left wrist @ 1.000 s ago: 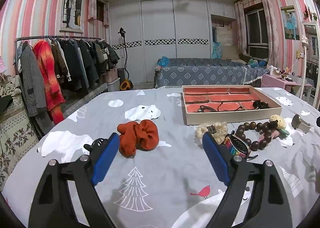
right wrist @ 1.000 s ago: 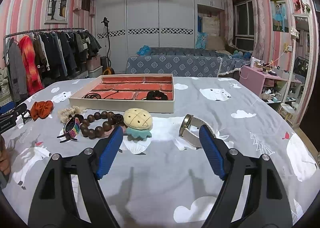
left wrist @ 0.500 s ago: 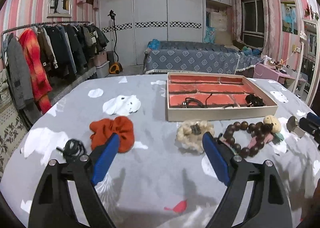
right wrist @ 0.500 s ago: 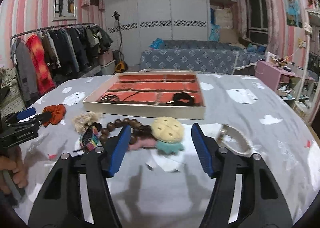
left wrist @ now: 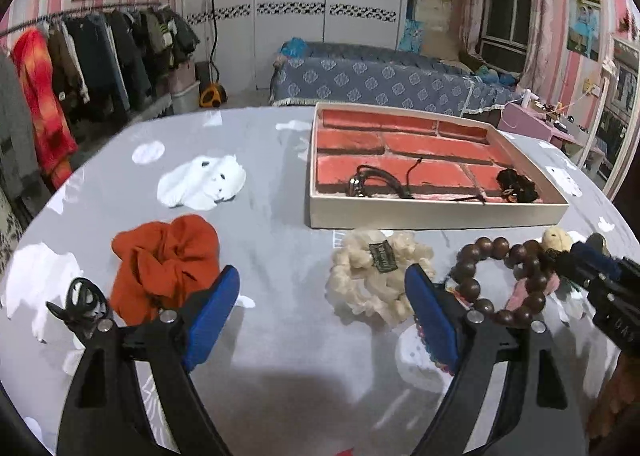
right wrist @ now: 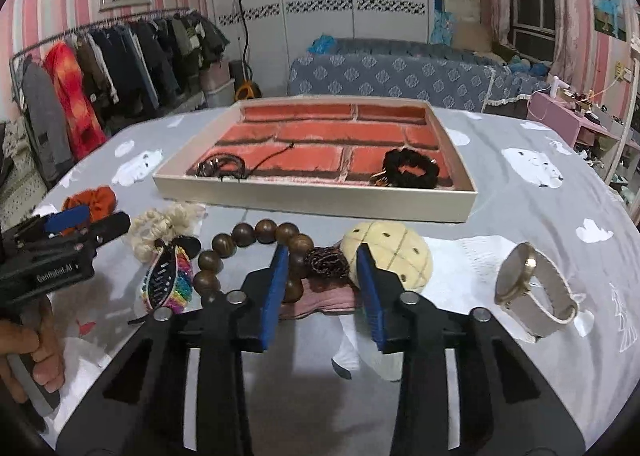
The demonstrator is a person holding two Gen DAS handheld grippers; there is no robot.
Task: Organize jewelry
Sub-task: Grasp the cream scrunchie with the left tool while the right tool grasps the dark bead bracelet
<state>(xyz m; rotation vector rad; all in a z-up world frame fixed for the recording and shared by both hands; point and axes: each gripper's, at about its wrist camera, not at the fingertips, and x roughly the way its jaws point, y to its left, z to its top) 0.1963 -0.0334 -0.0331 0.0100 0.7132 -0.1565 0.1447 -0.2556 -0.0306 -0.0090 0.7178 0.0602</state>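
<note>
Progress: the task is judged to be at an early stage. Two items are lying in the tray [right wrist: 460, 198], and most are waiting on the bench [left wrist: 280, 336].

Container contents: the tray is sitting at upper centre of the right wrist view. A black cord bracelet [right wrist: 220, 167] is resting in its lower left area, and a black scrunchie [right wrist: 409, 168] in its lower right area. The remaining brick-patterned floor is showing bare.

Items outside the tray:
- orange scrunchie [left wrist: 166, 256], left of the left wrist view
- black hair tie [left wrist: 82, 298], just beside it at far left
- cream scrunchie [left wrist: 376, 276], centre right
- wooden bead bracelet [right wrist: 248, 252]
- multicoloured hair clip [right wrist: 168, 278]
- small dark beaded band [right wrist: 326, 261]
- pineapple plush [right wrist: 394, 256]
- watch [right wrist: 532, 288], right of the right wrist view

Tool state: the left tool [left wrist: 320, 312] is standing wide over bare cloth, holding nothing. The right tool [right wrist: 323, 276] is closing around the dark beaded band and part of the wooden bead bracelet; pad contact is not visible.
</note>
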